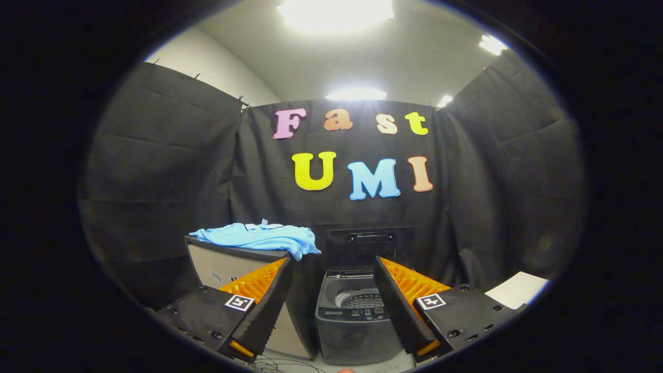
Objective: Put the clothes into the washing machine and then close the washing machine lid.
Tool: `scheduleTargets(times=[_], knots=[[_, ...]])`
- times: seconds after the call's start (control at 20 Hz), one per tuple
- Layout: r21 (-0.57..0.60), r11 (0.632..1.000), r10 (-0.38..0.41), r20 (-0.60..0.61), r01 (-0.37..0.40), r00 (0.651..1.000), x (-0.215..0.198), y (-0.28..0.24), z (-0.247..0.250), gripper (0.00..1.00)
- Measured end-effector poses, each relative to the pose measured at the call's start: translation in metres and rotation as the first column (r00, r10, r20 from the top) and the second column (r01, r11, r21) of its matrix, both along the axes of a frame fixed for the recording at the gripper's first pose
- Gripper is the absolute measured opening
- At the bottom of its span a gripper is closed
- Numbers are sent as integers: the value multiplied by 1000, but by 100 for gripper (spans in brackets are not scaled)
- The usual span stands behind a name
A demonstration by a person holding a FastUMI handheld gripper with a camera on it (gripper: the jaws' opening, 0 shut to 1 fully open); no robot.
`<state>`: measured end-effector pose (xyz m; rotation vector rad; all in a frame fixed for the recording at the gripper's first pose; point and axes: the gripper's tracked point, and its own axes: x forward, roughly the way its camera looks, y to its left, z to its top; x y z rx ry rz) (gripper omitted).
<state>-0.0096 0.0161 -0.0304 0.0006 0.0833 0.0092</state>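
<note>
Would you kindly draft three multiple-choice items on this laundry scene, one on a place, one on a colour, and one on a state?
1. Where does the garment lie?
A. on top of the cabinet beside the washing machine
B. inside the drum
C. between the fingers

2. What colour is the garment?
A. red
B. light blue
C. white

3. How does the washing machine lid stand?
A. shut flat
B. raised upright, drum open
C. taken off and lying on the floor

Key: 1 A, the cloth is draped over the cabinet's top, beyond the fingers. 2 B, the fabric is plainly light blue. 3 B, the lid stands up behind the opening and the drum shows. The gripper is open, its fingers spread apart and holding nothing.
</note>
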Motion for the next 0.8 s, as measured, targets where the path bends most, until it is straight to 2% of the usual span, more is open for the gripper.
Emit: scheduleTargets(times=[0.45, 0.8], knots=[[17, 998, 64, 13, -65, 998, 17, 22, 32, 98], [52, 993, 108, 2, -108, 994, 72, 53, 52, 98]])
